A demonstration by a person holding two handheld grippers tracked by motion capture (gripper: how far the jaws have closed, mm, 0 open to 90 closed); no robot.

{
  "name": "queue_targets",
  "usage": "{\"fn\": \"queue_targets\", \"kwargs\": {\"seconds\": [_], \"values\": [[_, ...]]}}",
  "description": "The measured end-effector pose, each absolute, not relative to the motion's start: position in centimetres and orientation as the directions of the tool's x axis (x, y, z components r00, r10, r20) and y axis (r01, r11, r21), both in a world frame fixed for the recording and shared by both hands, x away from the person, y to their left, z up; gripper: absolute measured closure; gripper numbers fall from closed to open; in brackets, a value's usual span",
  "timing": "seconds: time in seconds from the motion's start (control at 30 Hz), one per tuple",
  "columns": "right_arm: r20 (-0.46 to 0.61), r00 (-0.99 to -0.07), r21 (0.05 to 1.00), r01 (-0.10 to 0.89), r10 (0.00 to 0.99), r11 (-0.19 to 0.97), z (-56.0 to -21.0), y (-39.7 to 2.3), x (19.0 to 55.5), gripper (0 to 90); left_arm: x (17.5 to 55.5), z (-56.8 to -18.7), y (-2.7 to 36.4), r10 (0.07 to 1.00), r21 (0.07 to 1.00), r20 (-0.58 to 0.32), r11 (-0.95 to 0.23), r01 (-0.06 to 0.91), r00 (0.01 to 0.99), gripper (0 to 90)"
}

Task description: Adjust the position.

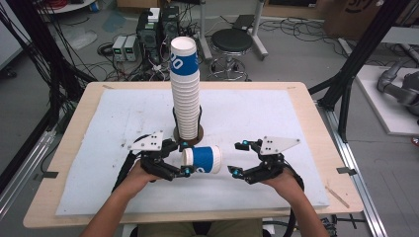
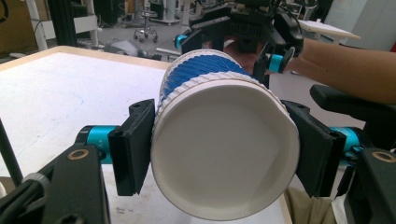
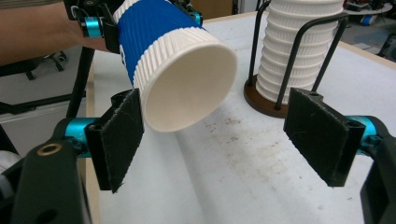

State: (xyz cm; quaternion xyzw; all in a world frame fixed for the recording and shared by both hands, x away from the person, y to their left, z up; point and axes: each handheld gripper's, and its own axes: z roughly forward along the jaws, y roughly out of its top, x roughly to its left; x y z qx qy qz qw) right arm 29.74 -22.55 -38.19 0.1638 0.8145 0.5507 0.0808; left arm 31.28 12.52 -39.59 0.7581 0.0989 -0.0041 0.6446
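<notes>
Cup handover between grippers, mid-step.
High view: we see left gripper [image 1: 184, 158] clamping the cup [image 1: 202, 159] sideways before the cup stack [image 1: 186, 89]; left gripper view: pads press its base end; right gripper view: right gripper [image 3: 219, 140] gapes empty; next, enclose the rim.

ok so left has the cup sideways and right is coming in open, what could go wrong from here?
1. The left gripper pinches the cup only near its closed base, so a bump from the right gripper could lever it loose.
2. The cup's open rim is thin; the right jaws closing there may crush it.
3. The tall cup stack in its holder stands close behind; a swing could topple it.
</notes>
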Motion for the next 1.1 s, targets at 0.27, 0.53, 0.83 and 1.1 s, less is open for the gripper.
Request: {"fn": "queue_targets", "kwargs": {"seconds": [0.27, 0.53, 0.83, 1.1], "values": [[0.073, -0.937, 0.925, 0.192, 0.342, 0.328, -38.86, -22.53, 29.62, 20.6, 31.19, -40.01, 12.53, 0.131, 0.978, -0.143, -0.135, 0.160, 0.981, 30.3], [0.098, -0.948, 0.927, 0.198, 0.304, 0.319, -39.04, -22.34, 29.45, 20.6, 31.10, -40.13, 12.49, 0.095, 0.981, -0.144, -0.115, 0.154, 0.985, 30.4], [0.112, -0.957, 0.930, 0.195, 0.266, 0.312, -39.02, -21.91, 29.30, 20.6, 30.98, -40.09, 12.44, 0.072, 0.984, -0.143, -0.098, 0.149, 0.987, 30.5], [0.125, -0.961, 0.929, 0.201, 0.246, 0.312, -39.09, -21.55, 29.27, 20.6, 30.94, -40.17, 12.27, 0.061, 0.984, -0.141, -0.100, 0.147, 0.988, 30.4]]}}
